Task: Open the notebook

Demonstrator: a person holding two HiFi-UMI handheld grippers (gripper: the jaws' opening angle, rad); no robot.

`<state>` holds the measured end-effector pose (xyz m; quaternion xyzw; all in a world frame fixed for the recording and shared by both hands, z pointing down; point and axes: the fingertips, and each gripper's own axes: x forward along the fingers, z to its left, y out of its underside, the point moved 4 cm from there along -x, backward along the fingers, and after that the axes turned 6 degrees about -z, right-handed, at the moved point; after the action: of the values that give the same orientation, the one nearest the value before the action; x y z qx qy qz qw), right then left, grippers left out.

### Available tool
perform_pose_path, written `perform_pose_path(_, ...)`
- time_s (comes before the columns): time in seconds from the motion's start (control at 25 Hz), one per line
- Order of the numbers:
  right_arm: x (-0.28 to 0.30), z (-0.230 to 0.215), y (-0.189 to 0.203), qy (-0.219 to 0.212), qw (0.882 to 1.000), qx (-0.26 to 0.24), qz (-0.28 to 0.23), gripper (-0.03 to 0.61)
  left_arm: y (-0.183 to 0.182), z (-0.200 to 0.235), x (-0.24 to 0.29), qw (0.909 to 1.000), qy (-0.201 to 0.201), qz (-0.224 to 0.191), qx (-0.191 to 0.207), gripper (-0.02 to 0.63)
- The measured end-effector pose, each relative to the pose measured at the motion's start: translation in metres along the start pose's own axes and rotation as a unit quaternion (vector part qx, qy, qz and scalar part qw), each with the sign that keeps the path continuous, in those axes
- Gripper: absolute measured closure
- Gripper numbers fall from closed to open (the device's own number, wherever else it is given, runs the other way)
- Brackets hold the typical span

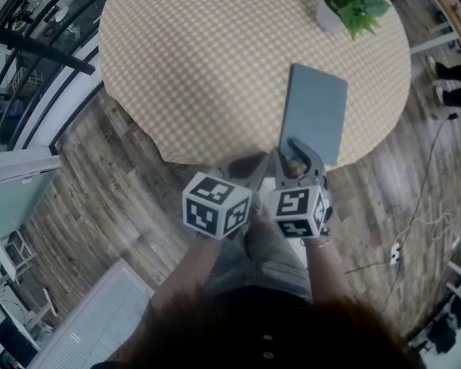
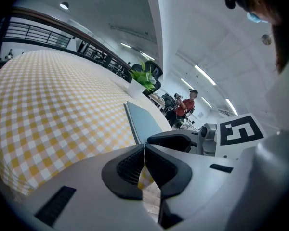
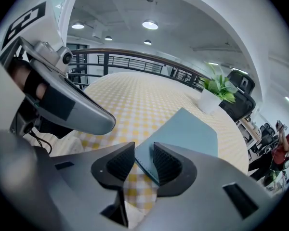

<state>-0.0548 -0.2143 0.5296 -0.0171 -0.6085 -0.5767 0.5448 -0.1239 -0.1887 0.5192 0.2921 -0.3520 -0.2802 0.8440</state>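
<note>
A grey-blue notebook (image 1: 315,110) lies closed on the round table's yellow checked cloth (image 1: 200,60), its near end at the front edge. My right gripper (image 1: 300,156) stands open over the notebook's near left corner (image 3: 143,163); that corner lies between the pads without being pressed. The left gripper (image 1: 250,164) sits just left of it at the table's rim. Its jaws (image 2: 144,148) meet at the tips, shut, and a strip of checked cloth shows in the slit behind them. The notebook (image 2: 142,121) lies to its right.
A green plant in a white pot (image 1: 349,2) stands at the table's far right. A dark railing (image 3: 135,59) runs behind the table. Wood floor (image 1: 123,191) surrounds it, with a cable and a socket strip (image 1: 396,254) at the right. A person in red (image 2: 185,105) sits far off.
</note>
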Motion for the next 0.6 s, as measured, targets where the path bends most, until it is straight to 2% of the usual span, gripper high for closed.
perform_pose_path(0.4, -0.0034, 0.0015, -0.0025, -0.022, 0.999, 0.024, -0.001, 0.523, -0.0039, -0.0051, 0.0007, 0.9998, 0.013, 0.005, 0.01, 0.595)
perform_pose_path(0.6, -0.0056, -0.0009, -0.0044, -0.029, 0.998, 0.06, -0.01, 0.54, -0.0071, -0.0102, 0.0008, 0.9994, 0.024, 0.013, 0.022, 0.595)
